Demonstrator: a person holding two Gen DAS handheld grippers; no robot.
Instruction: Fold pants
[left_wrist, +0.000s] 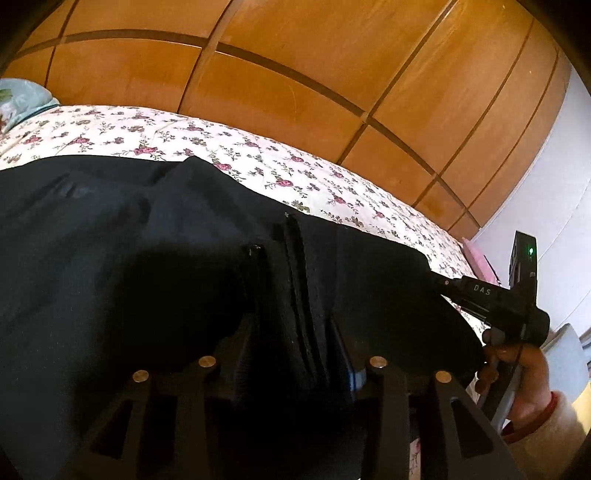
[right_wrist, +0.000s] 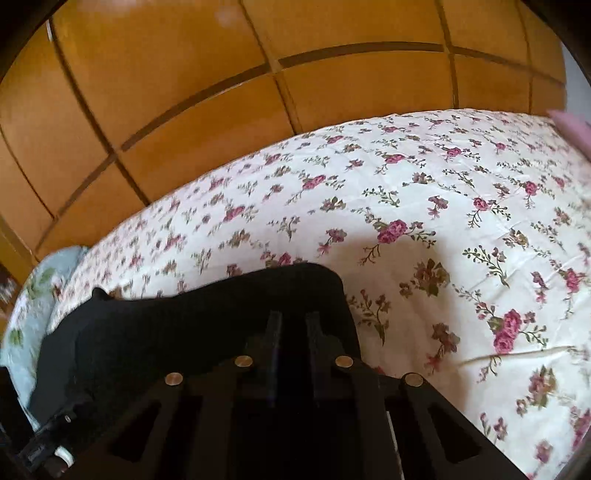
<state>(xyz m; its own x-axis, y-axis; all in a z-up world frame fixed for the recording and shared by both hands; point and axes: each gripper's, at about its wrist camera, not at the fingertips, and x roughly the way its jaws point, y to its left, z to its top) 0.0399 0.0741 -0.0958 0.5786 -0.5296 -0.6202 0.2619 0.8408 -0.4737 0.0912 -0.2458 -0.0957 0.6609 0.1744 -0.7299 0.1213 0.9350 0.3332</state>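
Two claws meet your black pants (left_wrist: 110, 240) on the floral bedspread (right_wrist: 443, 221): your left gripper (left_wrist: 291, 258) stands apart around a fold, your right gripper (right_wrist: 293, 325) pinches the cloth edge.

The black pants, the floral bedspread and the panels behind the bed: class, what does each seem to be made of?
Black pants: matte, soft-draping fabric, probably knit or cotton; weave unclear.
Floral bedspread: thin printed cloth, likely cotton, finely creased.
Panels: glossy orange-brown wood or veneer, reflecting light, with dark grooves.
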